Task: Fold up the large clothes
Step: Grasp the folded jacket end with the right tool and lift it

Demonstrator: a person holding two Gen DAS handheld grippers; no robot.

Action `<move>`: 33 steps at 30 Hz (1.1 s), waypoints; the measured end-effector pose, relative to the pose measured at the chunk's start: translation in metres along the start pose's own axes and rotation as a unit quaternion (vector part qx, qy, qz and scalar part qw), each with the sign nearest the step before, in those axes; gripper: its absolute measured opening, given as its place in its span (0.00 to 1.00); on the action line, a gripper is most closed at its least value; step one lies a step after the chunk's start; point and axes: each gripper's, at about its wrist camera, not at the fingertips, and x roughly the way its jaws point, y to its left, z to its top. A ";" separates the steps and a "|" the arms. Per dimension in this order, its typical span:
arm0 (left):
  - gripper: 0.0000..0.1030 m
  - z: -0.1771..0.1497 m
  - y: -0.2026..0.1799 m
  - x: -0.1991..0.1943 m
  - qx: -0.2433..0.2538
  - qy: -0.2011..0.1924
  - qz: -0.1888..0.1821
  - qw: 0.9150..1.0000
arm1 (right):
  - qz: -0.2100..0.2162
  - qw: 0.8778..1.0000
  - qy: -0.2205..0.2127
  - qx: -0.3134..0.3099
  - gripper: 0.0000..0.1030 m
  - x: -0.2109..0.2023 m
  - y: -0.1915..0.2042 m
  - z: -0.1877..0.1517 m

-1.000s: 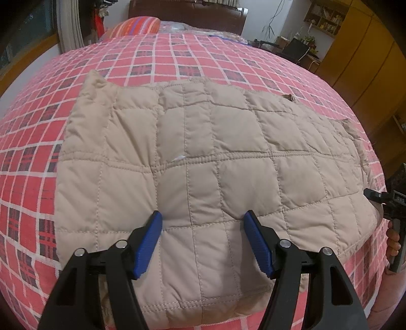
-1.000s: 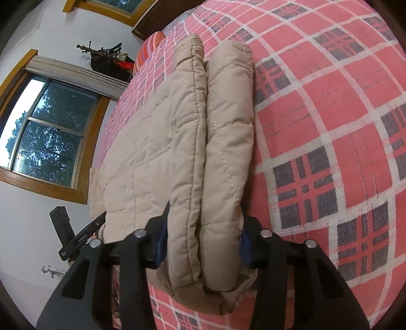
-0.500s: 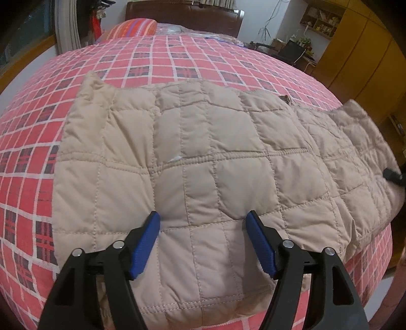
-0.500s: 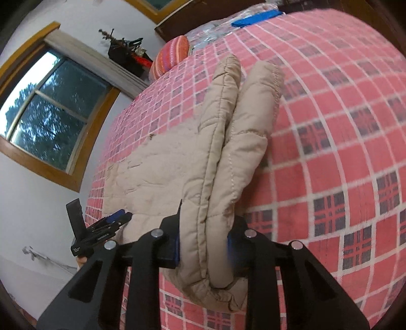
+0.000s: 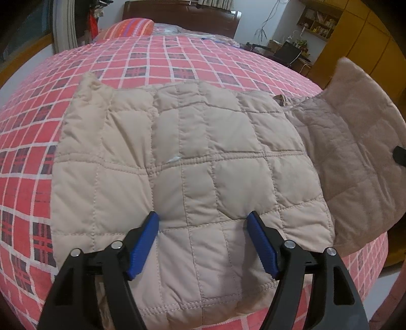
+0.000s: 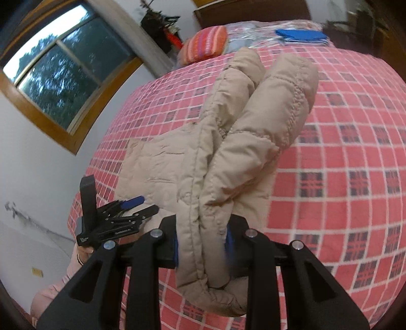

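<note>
A beige quilted jacket lies spread on the red plaid bed. My left gripper hovers open over its near hem, blue pads wide apart, nothing between them. The jacket's right end is lifted off the bed and curls upward. In the right wrist view my right gripper is shut on that doubled, thick end of the jacket, held above the bed. The left gripper shows at the lower left of that view, over the flat part of the jacket.
A striped pillow and a blue item lie near the dark headboard. A window is on the left wall. Yellow cabinets and a desk stand beyond the bed's right side. A person's sleeve shows low left.
My right gripper has raised the jacket's right end off the bed and carried it up and inward. The left gripper stays open over the near hem.
</note>
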 end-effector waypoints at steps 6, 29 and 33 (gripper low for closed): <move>0.71 0.005 0.014 -0.015 -0.020 -0.003 -0.049 0.999 | 0.007 0.999 0.029 -0.034 0.26 0.030 0.025 0.004; 0.71 0.073 0.002 -0.017 -0.058 0.003 -0.206 0.977 | 0.006 0.993 0.082 -0.082 0.36 0.109 0.060 -0.006; 0.71 0.083 -0.012 -0.012 -0.044 0.006 -0.205 0.978 | 0.010 0.993 0.084 -0.080 0.36 0.107 0.055 -0.008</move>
